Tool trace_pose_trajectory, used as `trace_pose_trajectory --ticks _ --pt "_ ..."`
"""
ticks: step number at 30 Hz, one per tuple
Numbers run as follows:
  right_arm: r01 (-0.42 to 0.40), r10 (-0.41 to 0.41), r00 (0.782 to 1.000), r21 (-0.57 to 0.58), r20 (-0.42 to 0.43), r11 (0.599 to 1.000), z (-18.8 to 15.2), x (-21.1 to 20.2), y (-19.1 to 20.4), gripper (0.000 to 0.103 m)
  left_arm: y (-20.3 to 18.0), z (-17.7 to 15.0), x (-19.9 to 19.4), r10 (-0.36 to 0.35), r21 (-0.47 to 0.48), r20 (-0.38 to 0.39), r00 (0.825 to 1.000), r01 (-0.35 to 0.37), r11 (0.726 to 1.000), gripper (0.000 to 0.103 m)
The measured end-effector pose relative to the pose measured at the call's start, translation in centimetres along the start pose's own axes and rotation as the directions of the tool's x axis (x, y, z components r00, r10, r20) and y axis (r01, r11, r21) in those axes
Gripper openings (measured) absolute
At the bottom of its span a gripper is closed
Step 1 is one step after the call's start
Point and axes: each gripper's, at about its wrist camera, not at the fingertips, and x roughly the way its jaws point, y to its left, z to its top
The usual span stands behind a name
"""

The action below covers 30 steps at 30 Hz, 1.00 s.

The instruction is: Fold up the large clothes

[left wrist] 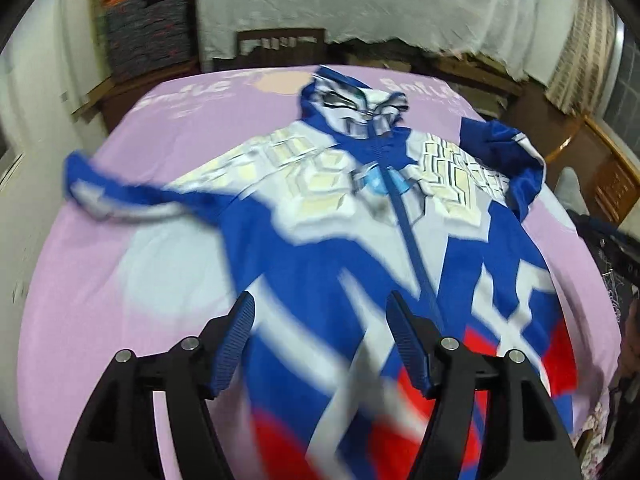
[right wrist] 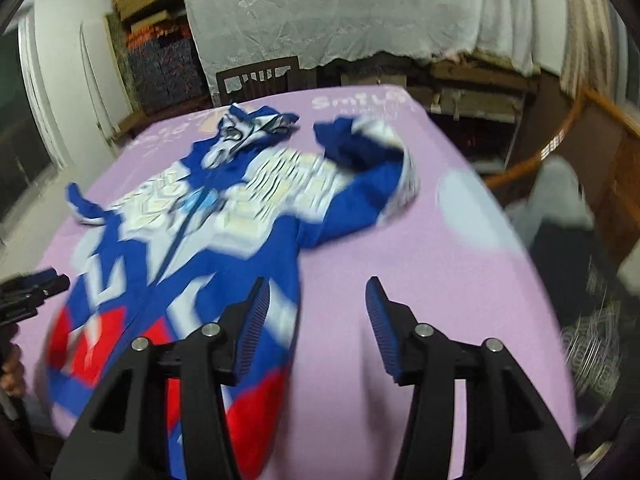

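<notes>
- The jacket (left wrist: 332,216) lies front-up and mostly flat on the table (left wrist: 100,280), hood (left wrist: 352,104) at the far end, red hem at your near edge, zip running down the middle.
- Your left hand-held gripper (left wrist: 320,344) hangs over the lower front beside the zip, jaws apart, with nothing in them.
- Your right hand-held gripper (right wrist: 316,328) hangs over bare table just right of the hem (right wrist: 256,408), also apart and holding nothing.
- The step in hand looks like a sleeve fold. The left sleeve (left wrist: 120,196) reaches out towards the table's left side; the right sleeve (right wrist: 368,160) is bunched near the shoulder.
- Take each cuff by one layer only, lift it clear, and lay it across the chest so the edge runs parallel to the zip.
- Straighten the right sleeve before you fold it, or the lump will likely stay in.
- There is open table on the right; the left sleeve ends close to the edge, so approach it from inside.
- The hem looks to sit at the near edge; don't drag the jacket towards you.
</notes>
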Motion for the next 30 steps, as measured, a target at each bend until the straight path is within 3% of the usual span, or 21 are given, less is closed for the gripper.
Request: trace_pose_trajectory --ticks 2,5,9,11,14,17,20,22,23,24,28,30 --pt "0.030 -0.030 1.000 -0.047 -0.008 0.998 2.2 1.9 0.4 0.065 -0.6 2.4 2.2 0.001 0.013 -0.029 1.000 0.000 1.000 0.073" --pt "0.094 -0.094 0.996 -0.126 0.004 0.988 5.1 4.5 1.4 0.071 -0.6 5.0 5.1 0.021 0.007 -0.039 0.999 -0.020 1.000 0.081" --pt "0.177 -0.175 0.984 -0.214 0.028 0.961 9.2 8.4 2.4 0.078 0.7 6.0 8.6 0.051 -0.037 -0.037 0.998 -0.052 0.998 0.083" --pt "0.212 -0.213 0.977 -0.244 0.023 0.946 11.1 10.9 2.6 0.078 1.6 5.9 10.4 0.033 -0.053 -0.074 0.997 -0.037 0.998 0.084" --pt "0.251 -0.263 0.965 -0.288 -0.003 0.924 13.3 14.6 2.9 0.079 0.6 5.7 10.1 0.110 0.031 -0.005 0.994 -0.110 0.993 0.091" --pt "0.302 -0.328 0.944 -0.321 -0.030 0.898 15.1 18.8 2.5 0.079 0.2 5.8 10.0 0.148 0.041 0.016 0.989 -0.148 0.988 0.099" --pt "0.331 -0.369 0.926 -0.306 -0.074 0.893 15.6 21.4 1.5 0.078 1.2 6.1 10.3 0.098 -0.009 -0.009 0.995 -0.098 0.995 0.100" --pt "0.324 -0.363 0.926 -0.274 -0.104 0.905 15.4 22.0 0.3 0.062 1.8 6.2 10.4 0.058 -0.041 -0.014 0.998 -0.059 0.997 0.100" --pt "0.310 -0.347 0.930 -0.250 -0.120 0.917 15.3 21.9 -0.3 0.036 1.7 6.2 10.4 0.064 -0.034 -0.010 0.998 -0.064 0.997 0.100" --pt "0.299 -0.331 0.935 -0.218 -0.129 0.929 15.1 21.5 -1.0 0.020 1.6 6.3 10.2 0.073 -0.034 -0.005 0.997 -0.073 0.997 0.100" --pt "0.245 -0.245 0.967 -0.004 -0.070 0.969 15.2 15.6 -5.6 0.018 1.7 6.4 10.3 0.052 -0.052 0.005 0.999 -0.052 0.997 0.100" --pt "0.208 -0.206 0.978 0.117 -0.027 0.971 14.6 12.0 -8.8 0.018 1.7 6.3 10.2 0.051 -0.054 0.009 0.999 -0.050 0.997 0.100"
